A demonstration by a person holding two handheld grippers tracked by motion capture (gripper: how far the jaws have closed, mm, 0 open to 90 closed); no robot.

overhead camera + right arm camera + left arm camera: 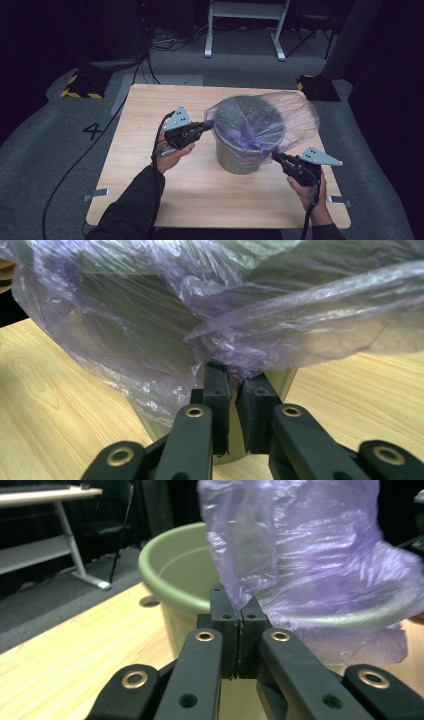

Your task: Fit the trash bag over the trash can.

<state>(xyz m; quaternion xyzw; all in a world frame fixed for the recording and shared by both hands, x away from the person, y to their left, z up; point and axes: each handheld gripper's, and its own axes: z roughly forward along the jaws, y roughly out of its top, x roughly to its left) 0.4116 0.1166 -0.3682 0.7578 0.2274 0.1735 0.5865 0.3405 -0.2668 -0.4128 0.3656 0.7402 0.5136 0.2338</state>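
An olive-green bin [239, 159] stands upright near the middle of the wooden table [145, 175]. A thin purple plastic bag [285, 117] is stretched over its mouth and billows out to the right. My left gripper [209, 124] is at the bin's left rim, shut on the bag's edge [235, 587], with the green rim [165, 555] just behind. My right gripper [276, 156] is at the bin's front right, shut on a bunched fold of the bag [235, 365]; the bin wall [280, 377] shows behind the film.
Grey carpet surrounds the table. A white table frame [245, 27] stands at the back, cables lie on the floor, and yellow-black striped bases [82, 86] sit at the far corners. Metal brackets [97, 193] stick out from the table's near edge.
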